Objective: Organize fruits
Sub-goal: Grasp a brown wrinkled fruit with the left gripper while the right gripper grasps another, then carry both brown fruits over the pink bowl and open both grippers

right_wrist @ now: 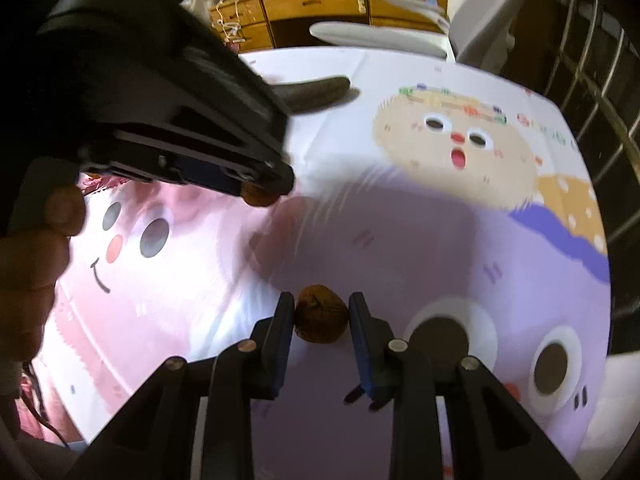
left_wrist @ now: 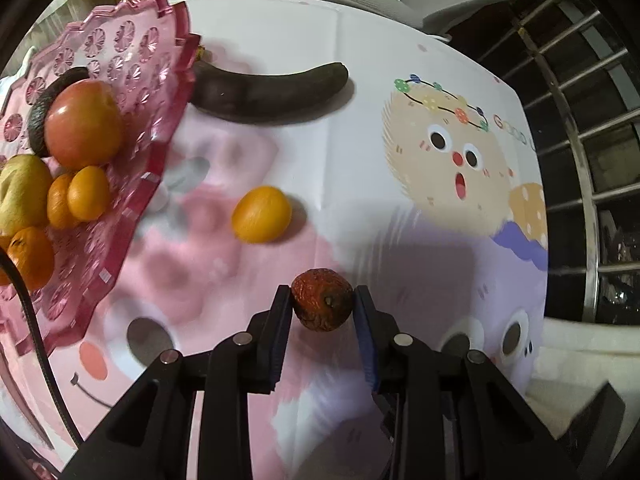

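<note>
Left claw (left_wrist: 322,294) clamps a wrinkled red fruit (left_wrist: 322,300) above the tabletop (left_wrist: 360,160), right of the pink tray (left_wrist: 132,92). Right claw (right_wrist: 321,308) clamps a brown fruit (right_wrist: 320,315) near the front edge.

Bright overhead light washes the desk (left_wrist: 360,60), casting soft shadows toward three o'clock. Both fisheye views bend and darken at the rims. Motion blur smears the tablecloth (right_wrist: 360,208) print, worst in the right view.
</note>
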Available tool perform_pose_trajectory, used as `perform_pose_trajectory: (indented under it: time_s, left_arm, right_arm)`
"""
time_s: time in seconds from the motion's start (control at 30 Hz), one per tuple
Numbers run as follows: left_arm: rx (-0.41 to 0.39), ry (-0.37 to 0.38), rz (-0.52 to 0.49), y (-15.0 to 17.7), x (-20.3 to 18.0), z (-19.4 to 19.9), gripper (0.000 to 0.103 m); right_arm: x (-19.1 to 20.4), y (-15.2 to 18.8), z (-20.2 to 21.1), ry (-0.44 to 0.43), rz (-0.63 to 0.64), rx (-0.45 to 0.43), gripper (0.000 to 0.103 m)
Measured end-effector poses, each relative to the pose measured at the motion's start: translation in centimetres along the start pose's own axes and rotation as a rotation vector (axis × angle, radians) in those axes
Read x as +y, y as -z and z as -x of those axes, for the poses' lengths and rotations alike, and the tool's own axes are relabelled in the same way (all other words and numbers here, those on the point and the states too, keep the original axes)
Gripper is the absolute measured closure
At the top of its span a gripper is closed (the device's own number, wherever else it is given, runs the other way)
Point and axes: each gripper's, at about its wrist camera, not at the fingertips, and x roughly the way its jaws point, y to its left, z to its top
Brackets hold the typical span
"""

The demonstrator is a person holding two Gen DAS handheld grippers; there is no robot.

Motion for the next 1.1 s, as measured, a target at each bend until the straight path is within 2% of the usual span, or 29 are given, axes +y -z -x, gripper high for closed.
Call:
perform_pose_trajectory:
  time_s: [0.2, 0.33, 0.6, 0.73, 0.9, 1.1]
  left_arm:
    - [0.012, 0.016, -0.006, 2.8, 1.7, 2.6, 0.074]
    - [-0.005, 0.029, -0.024, 4.7, 3.2, 4.9, 0.074]
    - [-0.07, 0.042, -0.065, 7.2, 6.9, 9.7, 0.074]
    - [-0.126, 0.063, -0.118, 7.8, 9.1, 12.6, 0.074]
    - [-0.189, 0.091, -0.198, 7.5, 11.3, 16.0, 0.074]
    - [-0.242, 0.099, -0.298, 5.9, 13.8, 18.6, 0.073]
  right_arm:
    - [0.2, 1.2, 0.4, -0.023, -0.087, 0.086, 0.075]
    - [0.5, 1.4, 0.9, -0.03, -0.146, 0.112, 0.075]
    - [2.3, 1.6, 2.1, -0.044, -0.282, 0.102, 0.075]
    - [3.3, 1.1, 2.5, -0.055, -0.378, 0.085, 0.075]
    - [4.6, -0.2, 3.0, -0.071, -0.506, 0.041, 0.075]
    - [7.4, -2.0, 3.8, -0.048, -0.557, -0.031, 0.075]
